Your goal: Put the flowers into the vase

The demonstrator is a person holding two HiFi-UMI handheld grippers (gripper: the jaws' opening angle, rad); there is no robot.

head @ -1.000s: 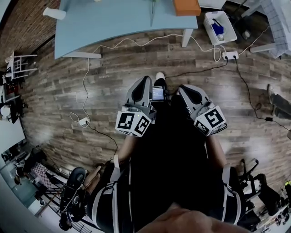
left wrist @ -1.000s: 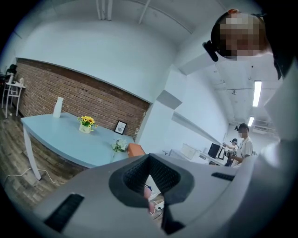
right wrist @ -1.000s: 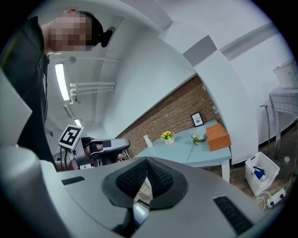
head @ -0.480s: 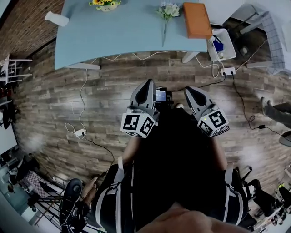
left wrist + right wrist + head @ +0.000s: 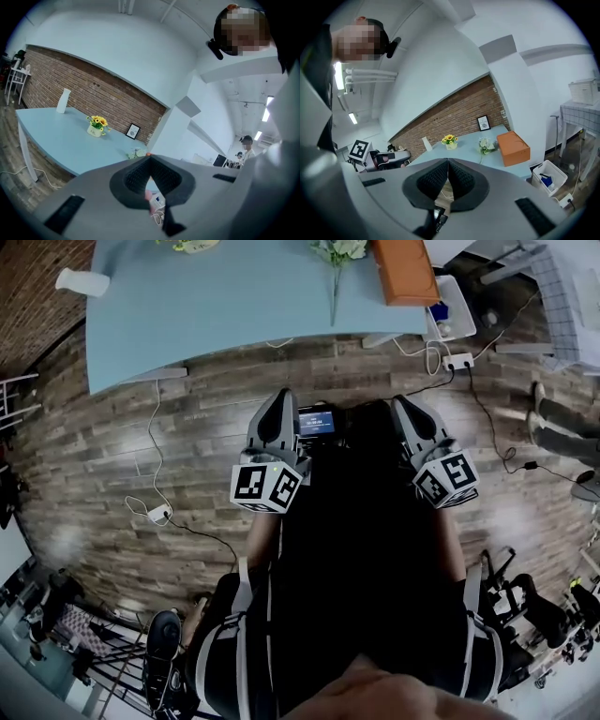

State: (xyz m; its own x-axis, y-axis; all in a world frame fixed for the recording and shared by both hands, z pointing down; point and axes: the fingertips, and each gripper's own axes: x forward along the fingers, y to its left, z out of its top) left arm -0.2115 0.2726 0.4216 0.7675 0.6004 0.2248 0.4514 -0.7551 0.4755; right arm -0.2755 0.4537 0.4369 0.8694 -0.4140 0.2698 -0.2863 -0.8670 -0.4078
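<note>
Flowers (image 5: 334,261): I'm seeing a pale white-green bunch on one long thin stem, lying flat on the blue table (image 5: 234,315), with the blooms at the far end and the stem end towards me. They're lying well ahead of the right gripper (image 5: 447,164), just beside an orange box (image 5: 403,273). The white vase (image 5: 80,281) is standing upright, far ahead and to the left of the left gripper (image 5: 149,161). Both grippers are hanging over the floor, jaws pressed together, pinching nothing.
</note>
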